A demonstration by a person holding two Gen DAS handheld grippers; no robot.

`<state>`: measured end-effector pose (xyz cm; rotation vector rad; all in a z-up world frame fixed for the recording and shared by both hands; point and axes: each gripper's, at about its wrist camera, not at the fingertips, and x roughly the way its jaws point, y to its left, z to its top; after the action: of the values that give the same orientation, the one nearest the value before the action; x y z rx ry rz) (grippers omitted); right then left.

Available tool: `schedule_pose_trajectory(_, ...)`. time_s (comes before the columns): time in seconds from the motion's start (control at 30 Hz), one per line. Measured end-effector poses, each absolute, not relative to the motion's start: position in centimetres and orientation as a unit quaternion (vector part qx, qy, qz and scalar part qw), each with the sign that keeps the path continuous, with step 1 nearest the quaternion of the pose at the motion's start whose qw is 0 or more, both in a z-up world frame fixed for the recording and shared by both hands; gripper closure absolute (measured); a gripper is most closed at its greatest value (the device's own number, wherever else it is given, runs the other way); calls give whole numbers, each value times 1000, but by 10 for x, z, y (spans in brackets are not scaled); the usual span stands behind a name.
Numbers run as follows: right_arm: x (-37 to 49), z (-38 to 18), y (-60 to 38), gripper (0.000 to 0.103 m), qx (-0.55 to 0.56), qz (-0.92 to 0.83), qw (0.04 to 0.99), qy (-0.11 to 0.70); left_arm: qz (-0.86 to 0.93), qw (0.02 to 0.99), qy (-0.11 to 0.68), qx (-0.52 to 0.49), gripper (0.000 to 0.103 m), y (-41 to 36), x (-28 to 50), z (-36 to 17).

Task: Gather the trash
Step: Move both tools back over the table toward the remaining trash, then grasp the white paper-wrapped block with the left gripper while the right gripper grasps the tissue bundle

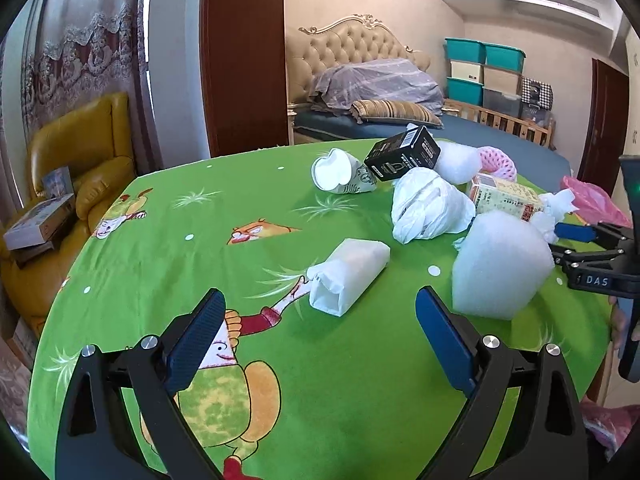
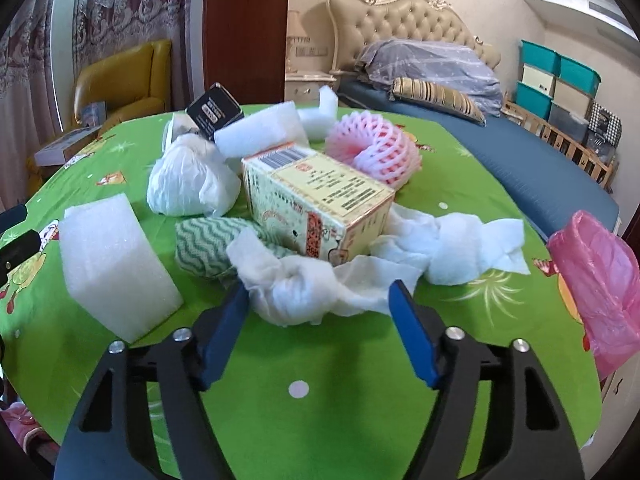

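Note:
Trash lies heaped on a green cartoon tablecloth (image 1: 160,240). My left gripper (image 1: 320,296) hangs open just short of a white paper-wrapped packet (image 1: 352,268), with nothing between its pads. My right gripper (image 2: 318,290) stands open around a crumpled white tissue (image 2: 296,292); its left pad reaches the tissue's edge, and the tissue does not look squeezed. Behind the tissue stand a beige printed carton (image 2: 320,204) and a green zigzag cloth (image 2: 204,248). A white foam block (image 2: 116,268) sits to the left. The left wrist view shows my right gripper (image 1: 560,240) behind that foam block (image 1: 500,268).
A white plastic bag (image 2: 188,184), a black box (image 1: 402,154), a crushed paper cup (image 1: 340,172), a pink foam net (image 2: 376,152) and foam sheets (image 2: 260,130) lie further back. A pink plastic bag (image 2: 596,280) hangs at the table's right edge. Beyond stand a bed and a yellow armchair (image 1: 80,152).

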<state>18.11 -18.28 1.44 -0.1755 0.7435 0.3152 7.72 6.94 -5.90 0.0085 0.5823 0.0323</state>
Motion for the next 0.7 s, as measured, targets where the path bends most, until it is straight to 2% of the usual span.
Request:
schedule_pose_trajectory(0.17,181,11,-179,49,-94,170,912,360,4,953,302,2,13,68,87,-58)
schedule_pose_trajectory(0.3,179,15,-177,48,-92,172,912,361,-10,945,326,-4,13,65,103,-57)
schedule_pose_trajectory(0.37,181,20,-180,41,-74,179,912,362,-8,943,334,-6,13,66,110,-56)
schedule_pose_trajectory(0.6,186,19,-170,41,-83,181,909,365,8,928,372,11,13,59,147,-68)
schedule_pose_trajectory(0.63,187,18,-167,46,-91,179,909,365,10,926,378,15,13,58,150,-71)
schedule_pose_trajectory(0.67,188,16,-165,58,-101,171,910,364,7,921,389,20,17,55,154,-74)
schedule_pose_trajectory(0.7,188,15,-165,62,-102,171,911,361,2,918,397,20,23,55,156,-77)
